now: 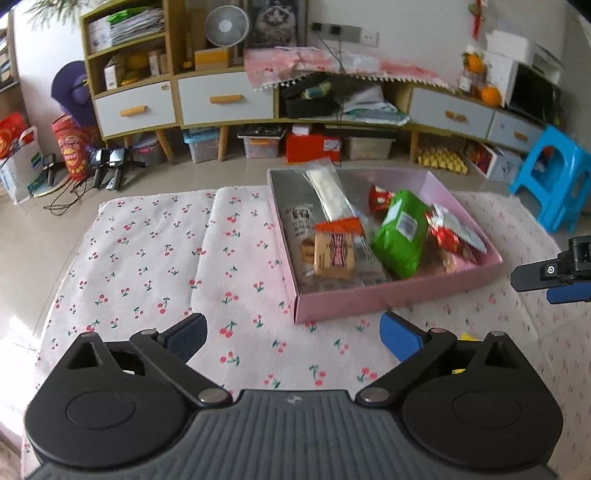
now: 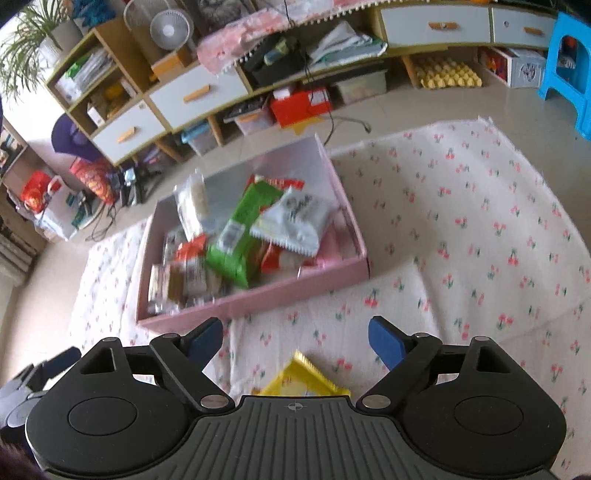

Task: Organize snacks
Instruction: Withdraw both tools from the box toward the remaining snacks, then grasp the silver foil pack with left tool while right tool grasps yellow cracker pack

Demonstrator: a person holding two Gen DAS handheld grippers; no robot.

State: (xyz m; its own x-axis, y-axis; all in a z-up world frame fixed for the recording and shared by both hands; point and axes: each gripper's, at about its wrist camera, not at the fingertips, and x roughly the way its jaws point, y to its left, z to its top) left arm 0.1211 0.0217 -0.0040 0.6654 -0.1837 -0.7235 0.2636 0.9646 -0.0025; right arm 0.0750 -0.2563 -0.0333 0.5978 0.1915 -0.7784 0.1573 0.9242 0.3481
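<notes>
Resting on the cherry-print cloth that covers the bench, the pink box holds the snacks: a green packet lies near its middle, an orange-topped biscuit packet lies to the left of it in the left wrist view, a long clear packet reaches toward the far wall of the box, and red wrappers lie beyond and beside the green packet. In the right wrist view a white packet with a serrated edge lies partly on top of the green packet. One yellow packet lies outside the box on the cloth, just below the right gripper and partly hidden by its body. The right gripper is spread wide with nothing between its blue pads, and it is near the front wall of the box without touching it. The left gripper is likewise spread wide and empty over bare cloth, just short of the near left corner of the box. The cloth carries several creases and ends at a tiled floor. Beyond the floor stands a low cabinet with white drawers and orange handles, storage bins beneath it, a small fan on top, and a blue plastic stool at the right.
</notes>
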